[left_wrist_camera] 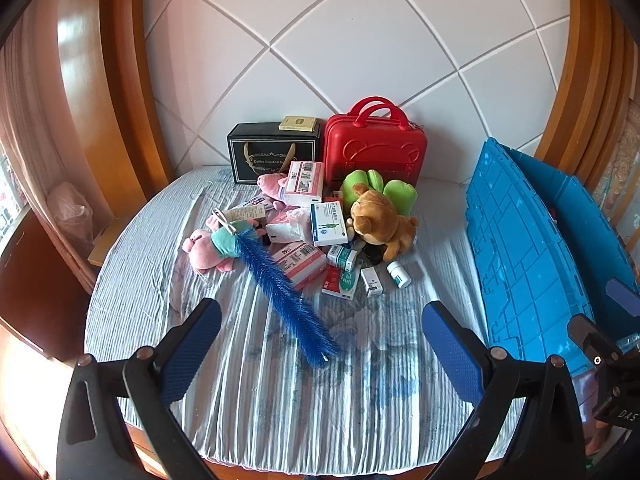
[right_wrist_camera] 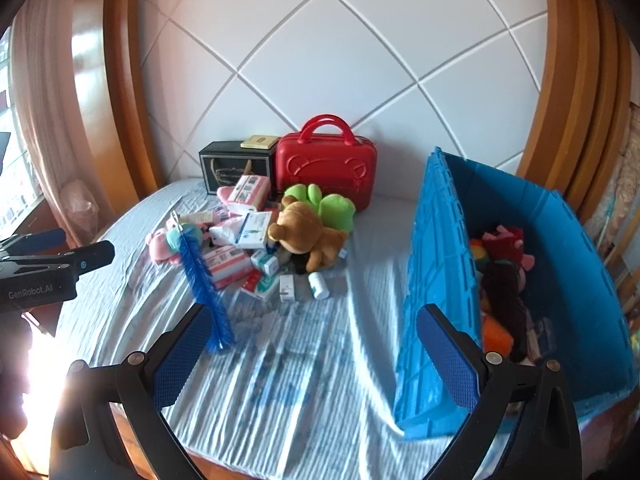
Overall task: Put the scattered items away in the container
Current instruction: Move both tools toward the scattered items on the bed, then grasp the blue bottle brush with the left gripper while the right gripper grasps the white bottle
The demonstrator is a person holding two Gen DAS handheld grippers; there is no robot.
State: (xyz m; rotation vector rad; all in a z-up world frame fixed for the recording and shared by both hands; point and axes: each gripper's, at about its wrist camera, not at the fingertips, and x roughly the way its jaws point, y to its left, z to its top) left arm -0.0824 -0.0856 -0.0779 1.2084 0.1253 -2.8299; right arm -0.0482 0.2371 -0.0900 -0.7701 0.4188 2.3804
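Nearest, the left gripper (left_wrist_camera: 320,344) and right gripper (right_wrist_camera: 316,344) hung spread wide and empty above the bed sheet (left_wrist_camera: 280,400). Just beyond lay a blue bottle brush (left_wrist_camera: 286,292), then a heap of medicine boxes (left_wrist_camera: 298,264) and a teddy bear (left_wrist_camera: 380,220). At right, the blue crate (right_wrist_camera: 440,280) already held a few soft toys (right_wrist_camera: 504,280); most items remained outside.
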